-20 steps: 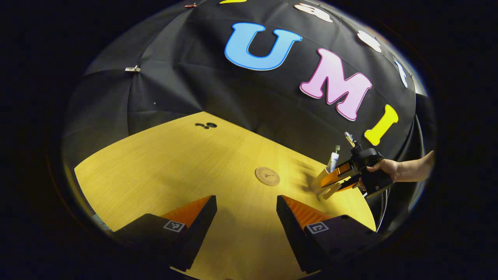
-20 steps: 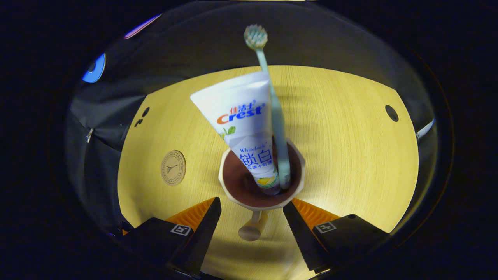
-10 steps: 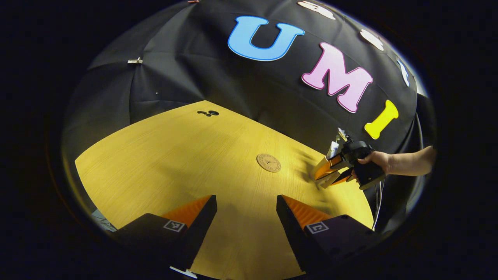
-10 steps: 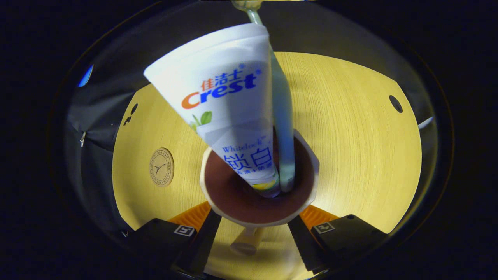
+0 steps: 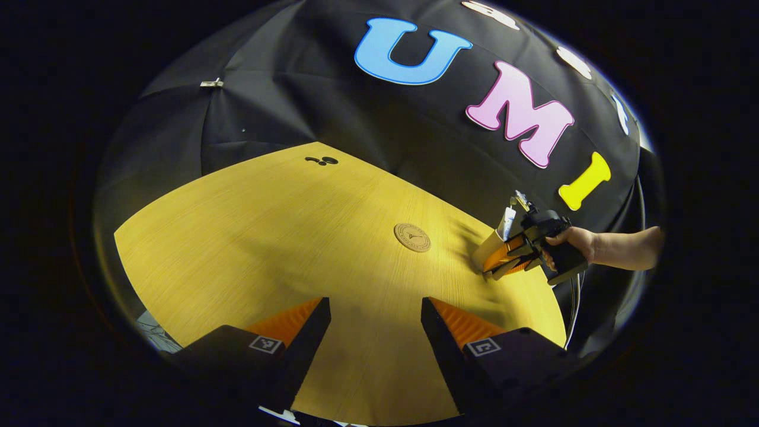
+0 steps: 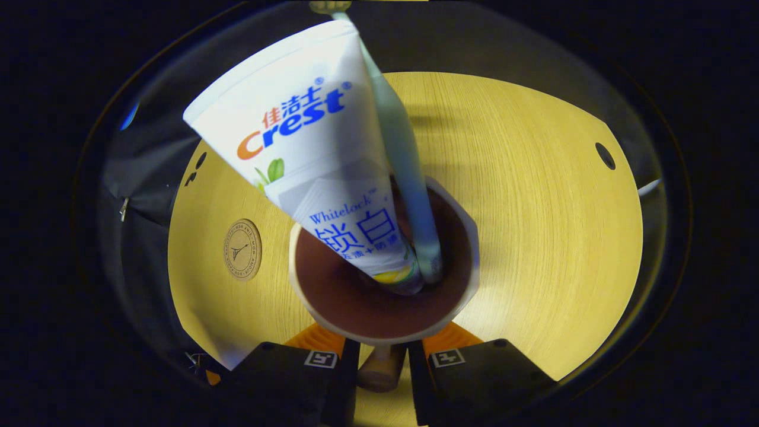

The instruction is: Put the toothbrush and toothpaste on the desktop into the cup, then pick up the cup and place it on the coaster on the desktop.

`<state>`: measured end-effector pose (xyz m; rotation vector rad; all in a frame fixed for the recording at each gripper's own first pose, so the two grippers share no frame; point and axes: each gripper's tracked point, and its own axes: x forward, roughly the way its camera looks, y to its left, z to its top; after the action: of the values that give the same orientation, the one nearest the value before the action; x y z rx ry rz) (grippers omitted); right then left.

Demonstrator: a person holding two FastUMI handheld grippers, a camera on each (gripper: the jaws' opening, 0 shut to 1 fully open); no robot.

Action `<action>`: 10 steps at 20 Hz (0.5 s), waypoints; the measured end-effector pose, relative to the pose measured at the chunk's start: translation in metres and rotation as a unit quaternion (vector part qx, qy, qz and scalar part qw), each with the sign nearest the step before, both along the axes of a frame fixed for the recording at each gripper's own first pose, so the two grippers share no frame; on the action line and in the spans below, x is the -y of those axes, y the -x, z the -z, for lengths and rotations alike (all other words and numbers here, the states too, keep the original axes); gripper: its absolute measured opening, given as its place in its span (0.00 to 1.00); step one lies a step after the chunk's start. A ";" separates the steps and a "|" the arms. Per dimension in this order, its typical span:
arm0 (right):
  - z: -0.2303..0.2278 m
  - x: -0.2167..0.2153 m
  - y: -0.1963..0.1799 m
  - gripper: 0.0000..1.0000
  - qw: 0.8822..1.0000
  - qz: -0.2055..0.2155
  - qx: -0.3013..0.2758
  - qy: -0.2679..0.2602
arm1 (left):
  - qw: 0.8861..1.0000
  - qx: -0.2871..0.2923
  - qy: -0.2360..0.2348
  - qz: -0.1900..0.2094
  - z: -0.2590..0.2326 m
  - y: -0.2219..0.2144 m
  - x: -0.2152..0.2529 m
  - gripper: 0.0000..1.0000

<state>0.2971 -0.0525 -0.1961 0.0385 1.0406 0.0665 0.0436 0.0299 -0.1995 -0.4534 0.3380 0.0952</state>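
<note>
Closing on the handle of the cup (image 6: 379, 308), the right gripper (image 6: 382, 370) has its two fingers drawn narrow with the pale handle (image 6: 381, 372) pinched between them, so by my reading the first half of the task is done and the step in hand is the pick-up. The toothpaste (image 6: 308, 160) and the toothbrush (image 6: 403, 178) both stand inside the cup, leaning out toward twelve o'clock in the right gripper view, the tube just left of the brush and touching it low down. In that view the coaster (image 6: 242, 249) lies flat on the desktop (image 6: 533, 207) at about nine o'clock from the cup, near but apart. The next move, as I judge it, calls for a level lift so the tall load does not tip out, a short carry toward the coaster, and a centred set-down. The left gripper (image 5: 373, 338) hangs over the near edge of the desktop with its fingers wide apart and nothing between them; in its view the right gripper and cup sit at about three o'clock from the coaster, held by a hand (image 5: 572, 237). Counted: one cup, one toothbrush, one toothpaste tube, one coaster, two grippers.
</note>
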 end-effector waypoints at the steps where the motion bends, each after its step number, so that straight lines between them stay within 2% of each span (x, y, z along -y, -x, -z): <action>1: -0.001 0.003 0.001 0.39 1.000 -0.001 0.004 0.012 | 1.000 -0.001 -0.002 0.002 0.000 0.000 0.001 0.97; 3: -0.001 0.002 0.001 0.33 1.000 -0.011 0.011 0.023 | 1.000 -0.002 -0.005 0.006 0.000 -0.001 0.002 0.97; 6: -0.003 0.004 0.004 0.31 0.999 -0.020 0.016 0.028 | 1.000 -0.002 -0.003 0.010 0.000 -0.002 0.005 0.97; 7: -0.004 0.003 0.006 0.24 0.999 -0.025 0.013 0.028 | 1.000 -0.003 -0.002 0.012 0.000 -0.002 0.007 0.97; 8: -0.006 0.002 0.006 0.36 0.999 -0.026 0.017 0.026 | 1.000 -0.004 -0.002 0.014 0.002 -0.003 0.008 0.97; 9: -0.006 0.001 0.007 0.36 0.999 -0.027 0.018 0.025 | 1.000 -0.006 -0.003 0.016 0.004 -0.001 0.010 0.97; 10: -0.008 0.000 0.008 0.24 0.999 -0.026 0.020 0.023 | 1.000 -0.007 -0.004 0.019 0.005 -0.001 0.011 0.97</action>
<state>0.2889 -0.0528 -0.1882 -0.0320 1.0037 0.0894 0.0445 0.0185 -0.2045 -0.4385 0.3595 0.0631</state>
